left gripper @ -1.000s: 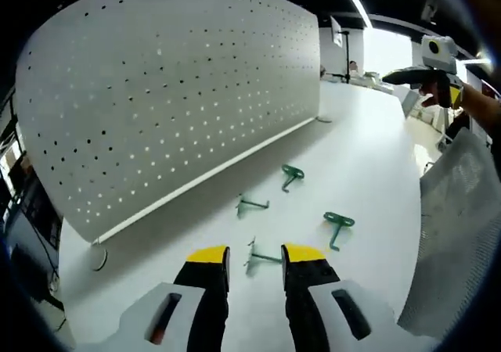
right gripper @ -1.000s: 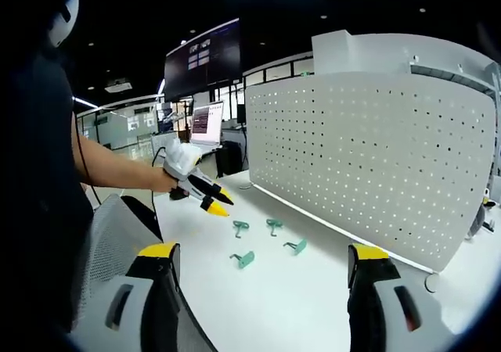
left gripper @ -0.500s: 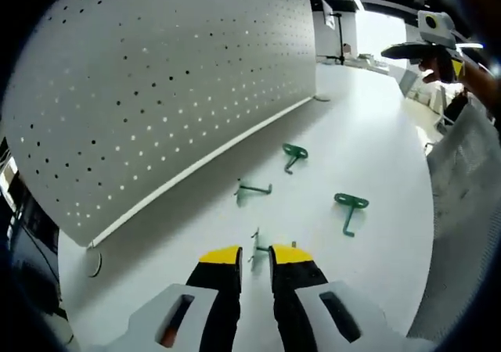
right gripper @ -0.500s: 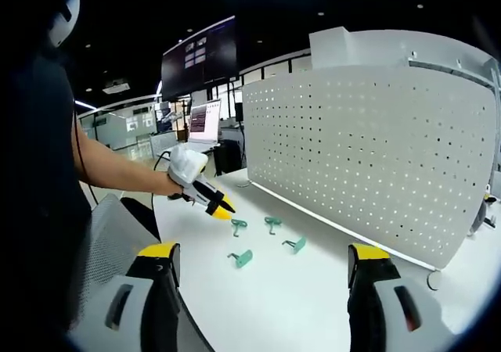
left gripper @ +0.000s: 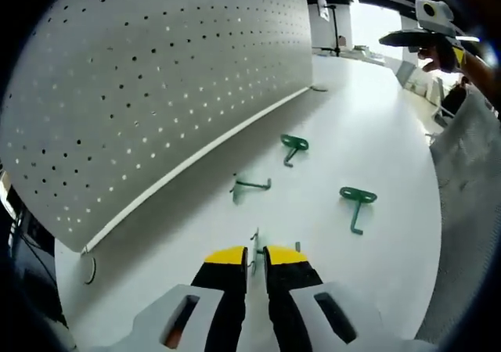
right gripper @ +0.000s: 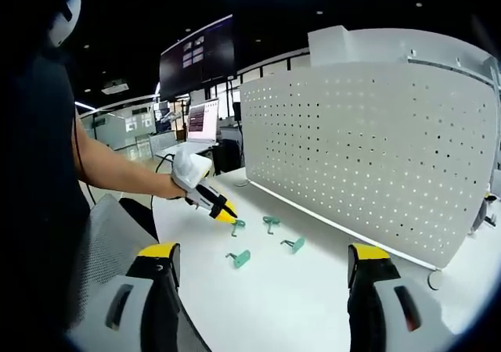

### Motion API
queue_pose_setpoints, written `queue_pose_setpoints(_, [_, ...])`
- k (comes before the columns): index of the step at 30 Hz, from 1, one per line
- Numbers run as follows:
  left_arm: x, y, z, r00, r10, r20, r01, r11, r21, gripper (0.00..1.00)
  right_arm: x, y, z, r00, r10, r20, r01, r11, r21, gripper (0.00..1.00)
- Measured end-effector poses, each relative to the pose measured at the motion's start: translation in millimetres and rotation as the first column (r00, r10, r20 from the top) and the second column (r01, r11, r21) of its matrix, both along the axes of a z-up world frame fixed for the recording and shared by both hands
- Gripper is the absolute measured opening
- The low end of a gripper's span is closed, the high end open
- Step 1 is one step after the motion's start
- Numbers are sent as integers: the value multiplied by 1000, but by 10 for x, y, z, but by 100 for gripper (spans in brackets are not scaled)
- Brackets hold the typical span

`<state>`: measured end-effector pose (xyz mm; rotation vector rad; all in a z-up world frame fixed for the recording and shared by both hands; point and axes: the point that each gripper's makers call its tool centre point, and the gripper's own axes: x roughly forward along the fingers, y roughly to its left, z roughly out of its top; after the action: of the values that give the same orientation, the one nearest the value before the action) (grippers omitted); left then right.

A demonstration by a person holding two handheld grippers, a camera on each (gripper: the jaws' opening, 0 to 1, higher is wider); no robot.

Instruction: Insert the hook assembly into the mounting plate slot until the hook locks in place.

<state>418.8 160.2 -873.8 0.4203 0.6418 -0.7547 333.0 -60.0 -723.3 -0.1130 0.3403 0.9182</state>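
A white desk (left gripper: pixel 376 133) runs along a white pegboard (left gripper: pixel 156 78), a dim office behind. Left tongs (left gripper: pixel 255 256), nearly shut, seemingly pinch a green hook (left gripper: pixel 254 246) on the desk, shaft pointing at the pegboard. Right tongs (right gripper: pixel 266 270) gape wide, raised.

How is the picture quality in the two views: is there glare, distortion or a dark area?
Left gripper view: the fisheye bends the pegboard strongly; a bright overexposed patch sits top right; the hooks on the table stay sharp. Right gripper view: the upper part is dark, the pegboard evenly lit.
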Motion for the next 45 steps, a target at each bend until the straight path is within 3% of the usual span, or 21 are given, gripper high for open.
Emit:
queue_pose_setpoints(21, [15,71,-63,1000,16,-13,-16,1000,24,2,0,14,-2,1000,0,-1,0,1000,3,87])
queue_pose_setpoints(26, [34,111,-60,997,70,-35,-71,997,-26,1,0,17,0,1000,2,0,-2,1000,2,87])
queue_pose_setpoints(30, [18,112,-41,997,70,-29,-71,997,-38,1,2,19,9,1000,3,3,-4,1000,2,87])
queue_pose_setpoints(37, [-4,59,146,996,85,-9,-86,990,-112,1,-2,71,46,1000,18,12,-18,1000,3,86])
queue_pose_setpoints(45, [-50,-69,522,995,84,49,-74,979,-188,1,-23,144,129,999,39,36,-39,999,5,86])
